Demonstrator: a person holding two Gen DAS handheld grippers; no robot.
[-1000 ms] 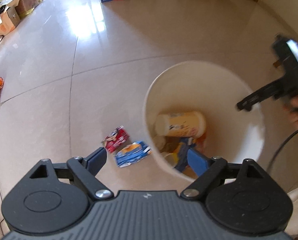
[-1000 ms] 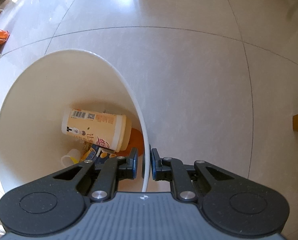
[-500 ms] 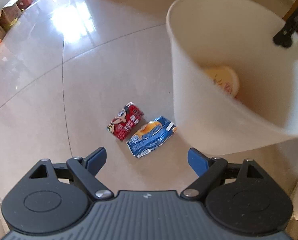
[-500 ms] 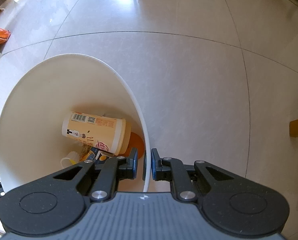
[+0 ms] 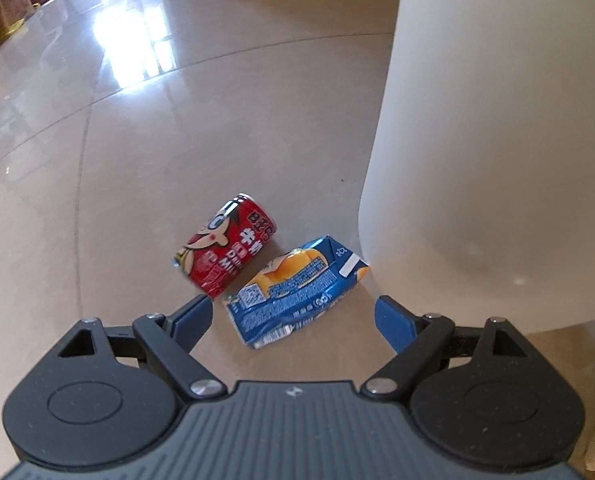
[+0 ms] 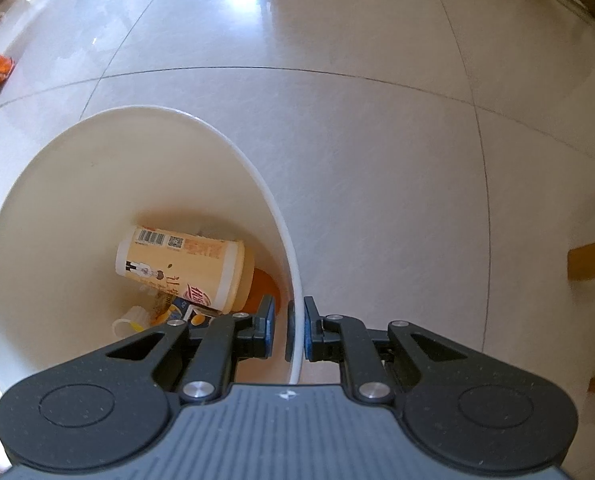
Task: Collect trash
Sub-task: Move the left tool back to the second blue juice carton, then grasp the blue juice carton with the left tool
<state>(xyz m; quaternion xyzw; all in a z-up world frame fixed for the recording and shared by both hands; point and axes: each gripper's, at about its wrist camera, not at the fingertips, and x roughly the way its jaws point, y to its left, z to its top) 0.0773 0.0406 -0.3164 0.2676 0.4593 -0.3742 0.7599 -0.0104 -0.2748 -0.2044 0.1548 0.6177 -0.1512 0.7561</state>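
R tool [image 6: 288, 330] clamps bin [image 6: 77, 184] rim; L tool [image 5: 293, 316] spread over carton [image 5: 297, 280], maybe touching can [image 5: 225, 246]

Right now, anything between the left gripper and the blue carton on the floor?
Nothing visible. The left gripper is open, with the blue carton lying flat just ahead between its fingers. The red can lies beside it on the left, the white bin on the right.

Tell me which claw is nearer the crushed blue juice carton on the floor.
Left. The left claw hangs open right over the crushed blue juice carton, fingers either side. The right claw is clamped on the white plastic bin rim, away from the carton.
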